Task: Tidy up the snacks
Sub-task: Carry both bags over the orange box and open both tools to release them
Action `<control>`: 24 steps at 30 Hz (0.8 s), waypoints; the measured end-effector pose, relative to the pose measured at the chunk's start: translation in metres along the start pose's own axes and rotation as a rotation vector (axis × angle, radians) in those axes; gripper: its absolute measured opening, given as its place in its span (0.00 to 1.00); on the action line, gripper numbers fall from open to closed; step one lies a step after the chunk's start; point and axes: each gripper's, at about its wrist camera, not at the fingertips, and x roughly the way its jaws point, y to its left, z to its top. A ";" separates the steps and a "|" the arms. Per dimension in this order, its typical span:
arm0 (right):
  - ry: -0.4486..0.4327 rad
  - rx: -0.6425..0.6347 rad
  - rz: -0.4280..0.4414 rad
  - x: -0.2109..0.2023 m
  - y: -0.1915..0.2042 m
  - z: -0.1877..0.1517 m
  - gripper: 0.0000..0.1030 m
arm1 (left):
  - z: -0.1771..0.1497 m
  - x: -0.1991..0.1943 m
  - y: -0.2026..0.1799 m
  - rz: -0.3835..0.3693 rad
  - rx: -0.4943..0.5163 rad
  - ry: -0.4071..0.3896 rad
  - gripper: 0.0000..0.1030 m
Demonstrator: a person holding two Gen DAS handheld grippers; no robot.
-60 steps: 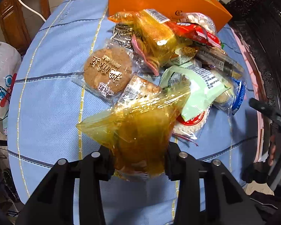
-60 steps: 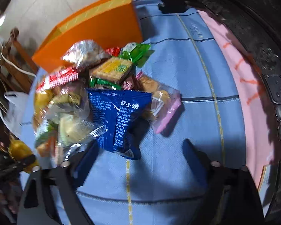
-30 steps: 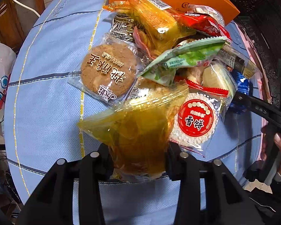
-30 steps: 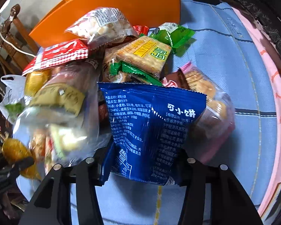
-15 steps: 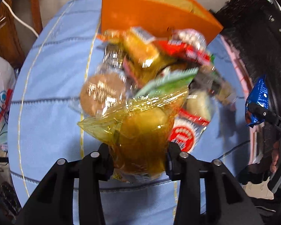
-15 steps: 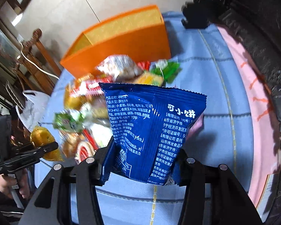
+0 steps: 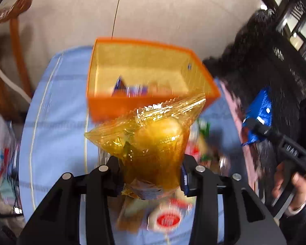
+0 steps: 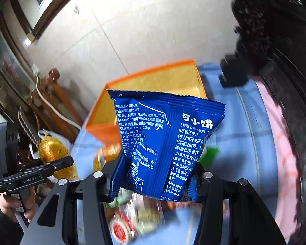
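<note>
My left gripper [image 7: 151,175] is shut on a clear yellow snack packet [image 7: 151,136] and holds it in the air in front of the open orange box [image 7: 149,69]. A few packets lie blurred on the box floor. My right gripper [image 8: 155,179] is shut on a blue snack bag [image 8: 165,140] with white print, raised before the same orange box [image 8: 144,94]. The blue bag [image 7: 259,112] also shows at the right of the left wrist view. The yellow packet [image 8: 53,157] hangs at the left of the right wrist view. Blurred snacks [image 7: 169,214] lie on the table below.
The round table wears a light blue cloth [image 7: 57,106] with yellow lines. Dark carved furniture [image 8: 285,81] stands to the right, wooden chairs [image 8: 55,102] and a white plastic bag [image 7: 0,143] to the left. A person's hand [image 7: 291,183] grips the right tool.
Both grippers have risen from the snack pile with their packets. The views now tilt up, so the inside of the orange box and the wall behind it show.
</note>
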 end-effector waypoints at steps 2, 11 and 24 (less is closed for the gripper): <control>-0.019 0.001 -0.009 0.016 0.002 0.024 0.50 | 0.026 0.006 -0.003 0.003 0.007 -0.026 0.39; 0.010 0.017 -0.081 0.099 -0.001 0.078 0.50 | 0.109 0.076 0.009 0.047 -0.045 -0.004 0.39; 0.029 0.025 -0.166 0.119 -0.004 0.056 0.80 | 0.085 0.104 0.000 0.209 0.008 0.040 0.92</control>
